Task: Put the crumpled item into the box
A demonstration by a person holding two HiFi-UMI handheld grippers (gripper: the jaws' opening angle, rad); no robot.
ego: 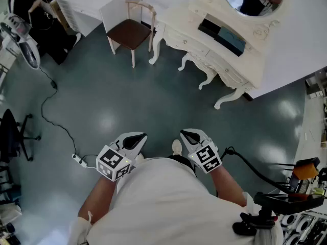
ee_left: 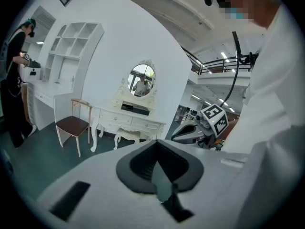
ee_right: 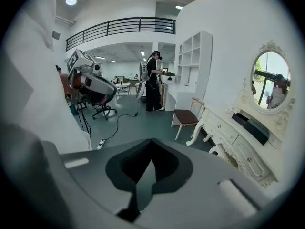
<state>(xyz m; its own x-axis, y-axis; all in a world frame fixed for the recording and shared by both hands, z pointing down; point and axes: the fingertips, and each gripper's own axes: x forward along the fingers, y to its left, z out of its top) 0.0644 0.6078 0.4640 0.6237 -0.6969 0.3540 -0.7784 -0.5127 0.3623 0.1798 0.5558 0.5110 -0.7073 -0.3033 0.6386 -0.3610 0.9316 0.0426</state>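
No crumpled item shows in any view. A dark, flat, box-like thing (ego: 223,35) lies on the white dressing table (ego: 191,39) across the room; it also shows below the oval mirror in the left gripper view (ee_left: 135,109) and in the right gripper view (ee_right: 252,128). I hold both grippers close to my body, above the teal floor. The left gripper (ego: 134,141) (ee_left: 158,175) has its jaws together with nothing between them. The right gripper (ego: 190,137) (ee_right: 148,175) is shut and empty too. Each gripper shows in the other's view, the right one (ee_left: 190,133) and the left one (ee_right: 90,85).
A wooden chair (ego: 130,32) stands left of the dressing table, under a white shelf unit (ee_right: 190,56). A cable with a power strip (ego: 79,160) runs over the floor at the left. Another person (ee_right: 152,82) stands at the far desk. An office chair (ego: 15,137) and equipment (ego: 288,198) flank me.
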